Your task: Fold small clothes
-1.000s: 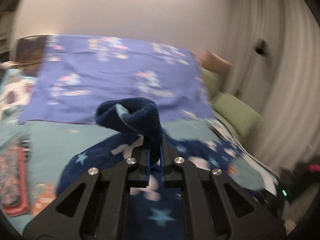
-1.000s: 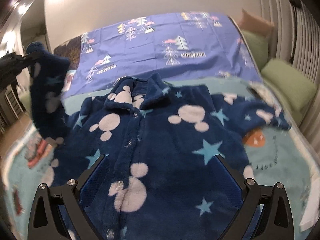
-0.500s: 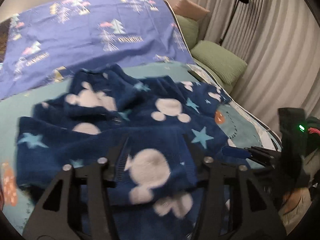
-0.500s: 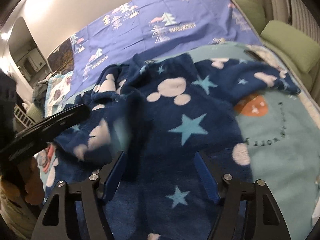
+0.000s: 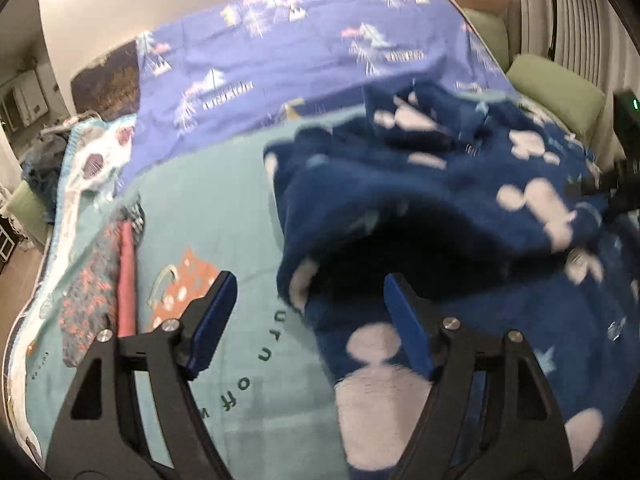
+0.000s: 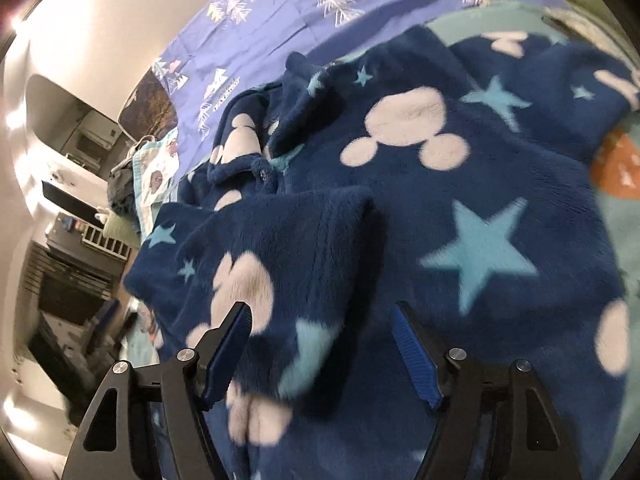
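A navy fleece jacket [image 5: 472, 184] with white mouse-head shapes and light-blue stars lies spread on the bed. One sleeve [image 6: 280, 264] is folded across its front. My left gripper [image 5: 308, 312] hovers low over the jacket's left edge, jaws opening; the fabric edge lies under the gap, and the blue pads [image 5: 214, 312] do not press on it. My right gripper [image 6: 320, 344] hangs just above the folded sleeve, jaws opening. The sleeve end sits below and between its pads [image 6: 414, 356], which do not pinch it.
A teal blanket [image 5: 224, 208] with orange prints covers the bed, with a purple tree-print sheet [image 5: 304, 52] behind. Folded patterned clothes [image 5: 96, 292] lie at the left edge. Green cushions [image 5: 556, 92] line the right side. The other gripper's body [image 5: 624, 176] shows at the right.
The left gripper let go of the raised sleeve, which now lies across the jacket's front, and its jaws spread. Both grippers sank closer to the jacket and tilted downward.
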`<state>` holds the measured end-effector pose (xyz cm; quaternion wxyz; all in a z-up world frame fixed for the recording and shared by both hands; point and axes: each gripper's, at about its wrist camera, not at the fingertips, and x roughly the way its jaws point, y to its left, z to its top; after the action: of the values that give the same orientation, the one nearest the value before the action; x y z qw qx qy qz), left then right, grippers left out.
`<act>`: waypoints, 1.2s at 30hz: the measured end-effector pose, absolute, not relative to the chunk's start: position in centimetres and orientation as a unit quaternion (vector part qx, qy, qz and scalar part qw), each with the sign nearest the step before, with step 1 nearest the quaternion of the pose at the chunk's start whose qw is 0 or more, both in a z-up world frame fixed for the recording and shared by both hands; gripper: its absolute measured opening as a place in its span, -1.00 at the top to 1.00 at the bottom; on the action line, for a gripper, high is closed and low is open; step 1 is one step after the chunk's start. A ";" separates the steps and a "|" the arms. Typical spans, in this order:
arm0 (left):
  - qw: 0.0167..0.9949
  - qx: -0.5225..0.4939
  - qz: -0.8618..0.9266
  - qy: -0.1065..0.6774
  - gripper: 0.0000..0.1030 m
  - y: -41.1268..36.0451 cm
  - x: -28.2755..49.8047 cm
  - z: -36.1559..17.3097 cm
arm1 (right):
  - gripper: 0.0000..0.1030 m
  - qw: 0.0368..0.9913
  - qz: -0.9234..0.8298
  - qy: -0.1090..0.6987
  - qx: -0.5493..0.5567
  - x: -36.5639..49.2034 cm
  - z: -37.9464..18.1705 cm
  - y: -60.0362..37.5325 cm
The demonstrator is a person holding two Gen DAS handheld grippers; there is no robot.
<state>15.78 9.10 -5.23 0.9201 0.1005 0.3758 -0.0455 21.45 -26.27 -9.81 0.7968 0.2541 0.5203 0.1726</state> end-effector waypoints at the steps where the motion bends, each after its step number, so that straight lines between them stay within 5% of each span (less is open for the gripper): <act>1: 0.917 0.101 -0.025 0.386 -0.48 9.4 16.6 -6.0 | -0.57 0.798 0.173 0.519 0.253 22.0 -9.8 -25.9; 3: 0.914 0.094 0.002 0.394 -0.48 9.9 17.7 -6.6 | -0.52 0.804 0.165 0.521 0.237 23.2 -9.8 -24.9; 5: 0.914 0.075 0.011 0.398 -0.48 10.5 18.6 -7.0 | 0.51 0.812 0.164 0.518 0.215 23.8 -9.4 -23.9; 6: 0.914 0.068 0.012 0.399 -0.48 10.6 18.8 -7.0 | 0.82 0.809 0.171 0.521 0.210 24.0 -9.0 -23.4; 13: 0.920 0.102 0.039 0.377 -0.49 10.7 17.4 -6.9 | 0.83 0.899 0.114 0.388 0.169 21.4 -0.8 -26.8; 22: 0.919 0.128 0.039 0.371 -0.49 9.8 16.2 -7.2 | 0.74 0.840 0.079 0.496 0.206 23.8 -9.8 -30.6; 30: 0.932 0.076 0.005 0.354 -0.49 11.3 13.9 -3.4 | 0.47 0.884 0.043 0.440 0.153 20.4 -5.0 -31.3; 36: 0.937 0.040 -0.093 0.333 -0.49 7.5 16.5 -2.0 | 0.60 0.847 0.212 0.453 0.179 18.2 -4.4 -27.6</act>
<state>16.47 7.55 -1.97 0.9374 0.0403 0.3332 -0.0932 18.21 -27.62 -4.43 0.8471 0.1794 0.4528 0.2124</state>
